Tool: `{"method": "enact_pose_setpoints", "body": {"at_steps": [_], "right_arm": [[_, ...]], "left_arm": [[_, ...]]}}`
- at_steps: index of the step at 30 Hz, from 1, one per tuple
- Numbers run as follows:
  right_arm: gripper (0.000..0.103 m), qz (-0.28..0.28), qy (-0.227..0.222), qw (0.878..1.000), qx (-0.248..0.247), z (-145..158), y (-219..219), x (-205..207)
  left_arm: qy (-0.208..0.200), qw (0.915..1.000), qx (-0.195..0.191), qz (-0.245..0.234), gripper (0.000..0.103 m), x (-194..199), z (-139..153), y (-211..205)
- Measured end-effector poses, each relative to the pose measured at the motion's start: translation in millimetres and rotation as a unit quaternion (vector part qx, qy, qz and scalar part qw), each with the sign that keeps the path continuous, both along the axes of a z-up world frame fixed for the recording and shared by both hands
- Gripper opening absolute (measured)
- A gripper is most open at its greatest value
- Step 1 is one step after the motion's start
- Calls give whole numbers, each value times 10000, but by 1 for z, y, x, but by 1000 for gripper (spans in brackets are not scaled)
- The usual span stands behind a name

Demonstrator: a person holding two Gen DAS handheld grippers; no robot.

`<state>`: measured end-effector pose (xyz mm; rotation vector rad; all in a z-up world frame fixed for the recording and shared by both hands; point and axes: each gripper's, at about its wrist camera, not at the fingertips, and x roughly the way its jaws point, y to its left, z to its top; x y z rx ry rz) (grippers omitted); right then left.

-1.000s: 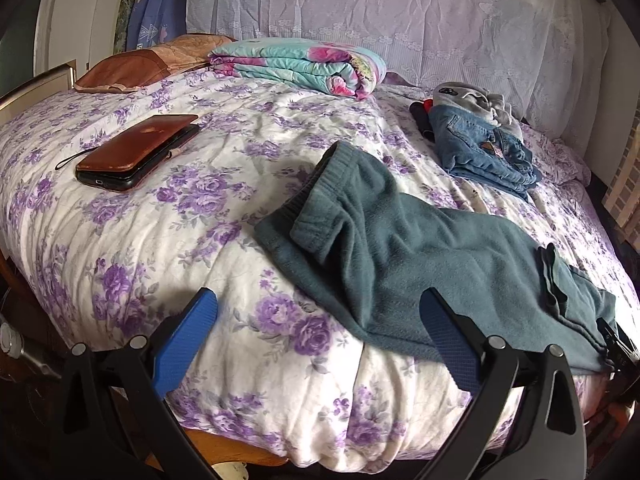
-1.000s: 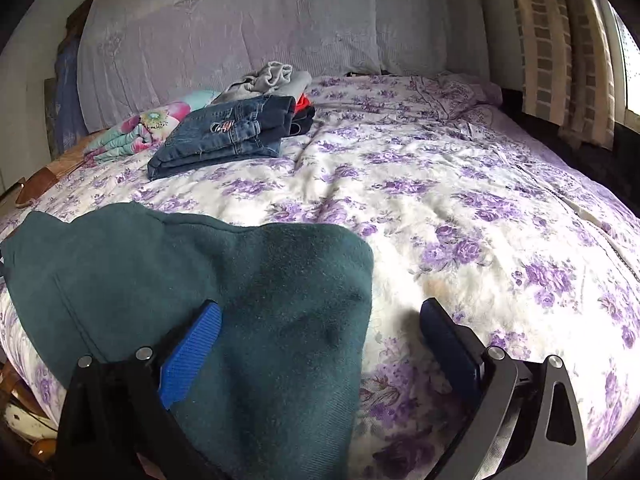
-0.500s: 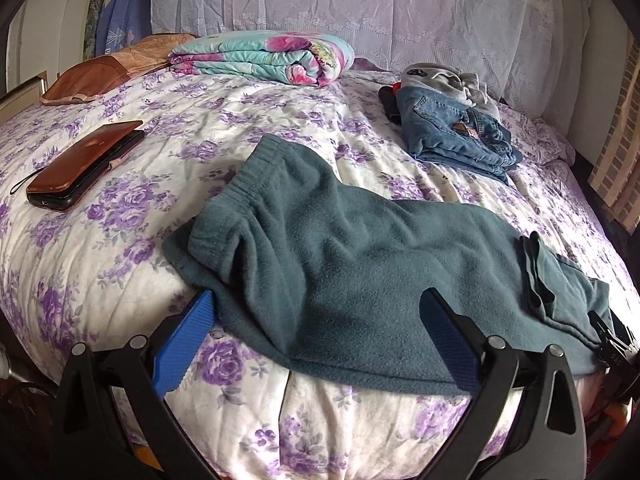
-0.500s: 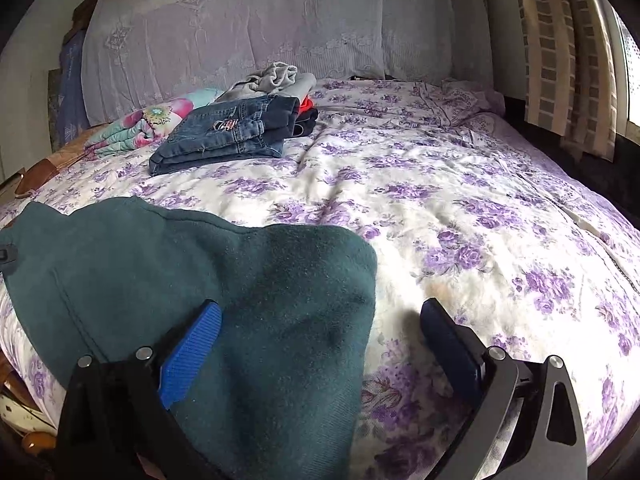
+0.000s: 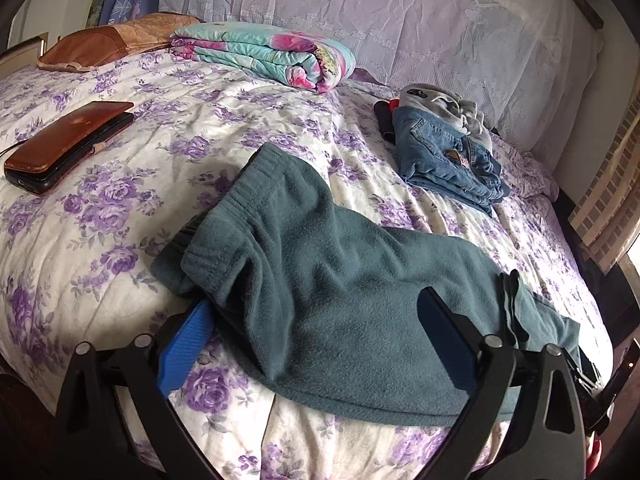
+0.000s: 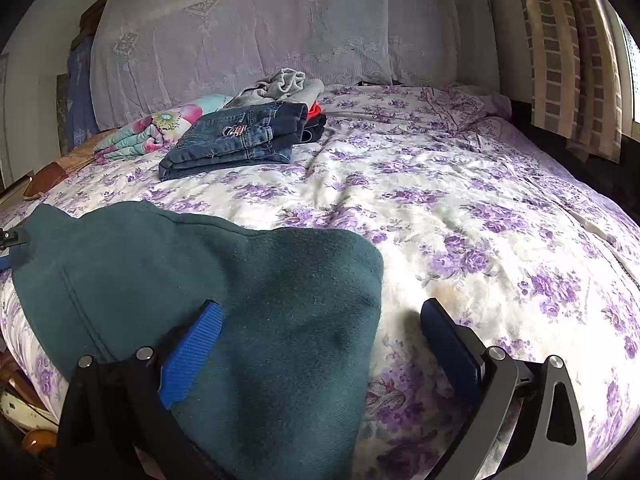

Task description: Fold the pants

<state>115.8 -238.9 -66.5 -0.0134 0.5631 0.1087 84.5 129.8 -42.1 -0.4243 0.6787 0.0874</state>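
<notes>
Teal fleece pants (image 5: 340, 284) lie spread across the near edge of the purple-flowered white bedspread (image 5: 120, 184), waistband end toward the left gripper (image 5: 316, 344) and leg end toward the right gripper (image 6: 320, 344). Both sets of blue-padded tongs stand spread wide and grasp nothing — the left one straddles the fabric below the waistband, its left pad just at the cloth's edge. On the right, the left finger (image 6: 192, 356) rests over the leg while the other sits beside it on bare bedspread.

Both grippers (left (image 5: 316, 340), right (image 6: 320, 344)) wide apart
</notes>
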Motion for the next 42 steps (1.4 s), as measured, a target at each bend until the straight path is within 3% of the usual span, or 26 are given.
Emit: {"method": "enact_pose_setpoints", "body": {"at_steps": [1, 2, 9, 16, 19, 22, 25, 28, 32, 34, 37, 40, 42], "right_arm": [[100, 30, -11, 10000, 14, 0, 0, 0], [100, 56, -20, 10000, 25, 0, 0, 0], [100, 259, -171, 9995, 108, 0, 0, -5], [100, 525, -165, 9983, 213, 0, -1, -5], [100, 622, -147, 9976, 272, 0, -1, -5], [100, 674, -135, 9971, 332, 0, -2, -4], [100, 736, -152, 9964, 387, 0, -3, -5], [100, 820, -179, 9954, 453, 0, -4, -5], [100, 863, -197, 9942, 617, 2, -10, -7], [99, 752, -153, 9947, 688, 7, -20, -10], [99, 302, -179, 9988, 351, 17, -48, -12], [99, -668, -29, 9972, -345, 15, -84, -12], [99, -1123, 19, 9931, -350, 9, -111, -12]], "left_arm": [[15, 10000, -59, -10, 71, 0, 1, 2], [32, 9998, -173, -30, 63, 0, 0, 7], [56, 9883, -1518, -108, 39, -7, -9, 49], [157, 9824, -1860, 27, 13, -3, -13, 57], [-14, 9876, -1570, 75, 11, -5, 6, 49], [-273, 9964, -770, -210, 11, -3, 49, 14], [-582, 9950, 69, -807, 11, 5, 98, -46], [-846, 9809, 741, -1586, 11, 14, 133, -117], [-948, 9478, 1205, -2797, 11, 23, 142, -221], [-858, 9317, 1241, -3304, 11, 27, 131, -264], [-600, 9133, 1283, -3818, 11, 30, 97, -314], [-167, 9052, 1267, -4053, 14, 35, 52, -342], [52, 9029, 1373, -4072, 21, 34, 29, -345]]}}
